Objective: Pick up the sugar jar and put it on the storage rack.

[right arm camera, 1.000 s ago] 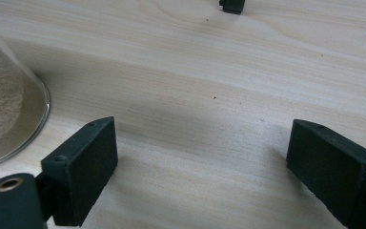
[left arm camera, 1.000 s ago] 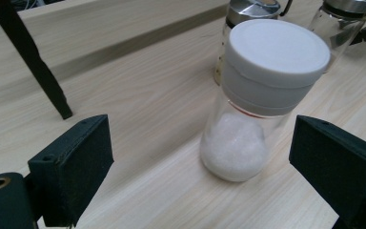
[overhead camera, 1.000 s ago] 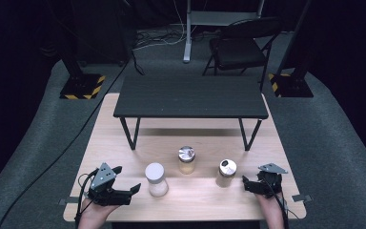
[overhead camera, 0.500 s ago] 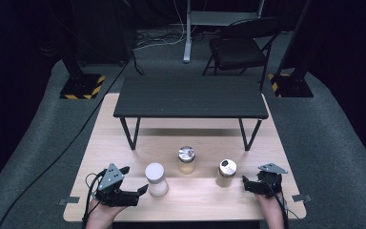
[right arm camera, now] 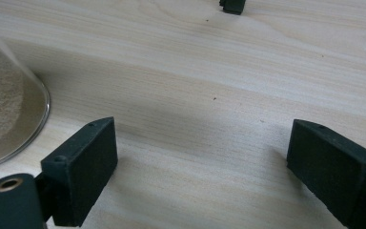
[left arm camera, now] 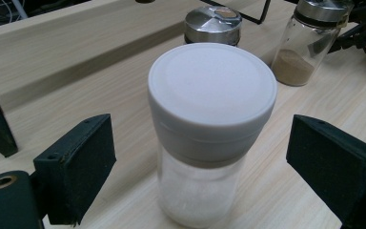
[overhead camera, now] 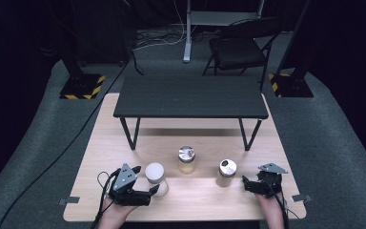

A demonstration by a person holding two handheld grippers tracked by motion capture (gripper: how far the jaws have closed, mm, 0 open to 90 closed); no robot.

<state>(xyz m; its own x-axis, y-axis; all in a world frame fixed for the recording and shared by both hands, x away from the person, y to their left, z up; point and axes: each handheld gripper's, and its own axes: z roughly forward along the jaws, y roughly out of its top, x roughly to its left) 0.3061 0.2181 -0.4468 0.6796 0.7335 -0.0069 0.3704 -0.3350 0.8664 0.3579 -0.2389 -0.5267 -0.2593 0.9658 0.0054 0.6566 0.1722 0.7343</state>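
Observation:
A clear jar with a white lid [overhead camera: 156,177] [left arm camera: 212,124] holding white grains stands on the wooden table [overhead camera: 124,143]. My left gripper [overhead camera: 155,190] [left arm camera: 205,162] is open, one jaw on each side of this jar with a gap on both sides. A metal-lidded jar [overhead camera: 187,160] [left arm camera: 213,24] stands in the middle. Another metal-lidded jar with brown powder [overhead camera: 227,171] [left arm camera: 310,43] [right arm camera: 5,119] stands to the right. My right gripper [overhead camera: 244,183] [right arm camera: 205,167] is open just right of that jar, with bare wood between its jaws.
A low black table [overhead camera: 190,98] stands on the far half of the wooden table, its legs behind the jars. A black chair [overhead camera: 240,47] and stand bases are on the floor beyond. Bare wood lies along the front edge between my hands.
My left gripper has slid right toward the white-lidded jar, and its jaws now flank it. The right gripper and the jars have stayed put.

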